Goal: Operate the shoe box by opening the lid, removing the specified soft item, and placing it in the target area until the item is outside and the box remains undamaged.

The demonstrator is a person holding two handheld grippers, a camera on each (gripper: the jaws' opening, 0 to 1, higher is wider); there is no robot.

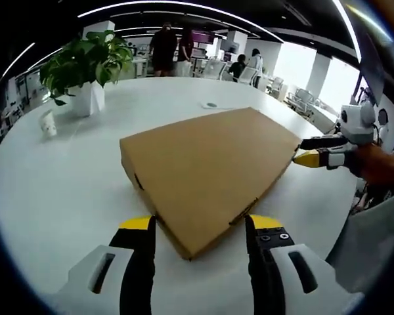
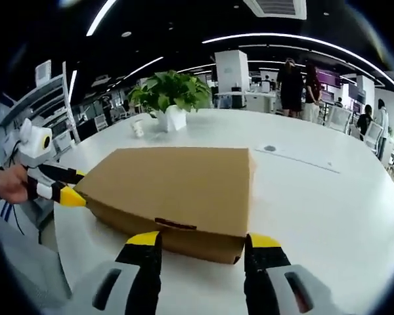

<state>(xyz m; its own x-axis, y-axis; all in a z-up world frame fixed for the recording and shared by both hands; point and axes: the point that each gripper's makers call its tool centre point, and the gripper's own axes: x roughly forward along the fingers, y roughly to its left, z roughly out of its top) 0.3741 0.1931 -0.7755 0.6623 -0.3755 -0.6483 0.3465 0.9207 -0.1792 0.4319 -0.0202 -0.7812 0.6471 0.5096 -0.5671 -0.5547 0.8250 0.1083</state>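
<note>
A flat brown cardboard shoe box point(image 1: 210, 167) point(image 2: 177, 184) lies on the white table point(image 1: 59, 190) with its lid down. In the left gripper view, my left gripper point(image 1: 200, 226) stands open, its yellow-tipped jaws on either side of the box's near corner. My right gripper point(image 1: 310, 149) comes in from the right, held by a hand, with its tips at the box's right corner. In the right gripper view, my right gripper point(image 2: 203, 241) is open across the near end of the box. The left gripper point(image 2: 71, 186) meets the box's left corner.
A potted plant in a white pot point(image 1: 85, 69) point(image 2: 171, 98) and a small white cup point(image 1: 48, 123) point(image 2: 138, 128) stand on the table beyond the box. A small round disc point(image 1: 211, 105) point(image 2: 270, 149) lies behind it. People stand far back among desks and chairs.
</note>
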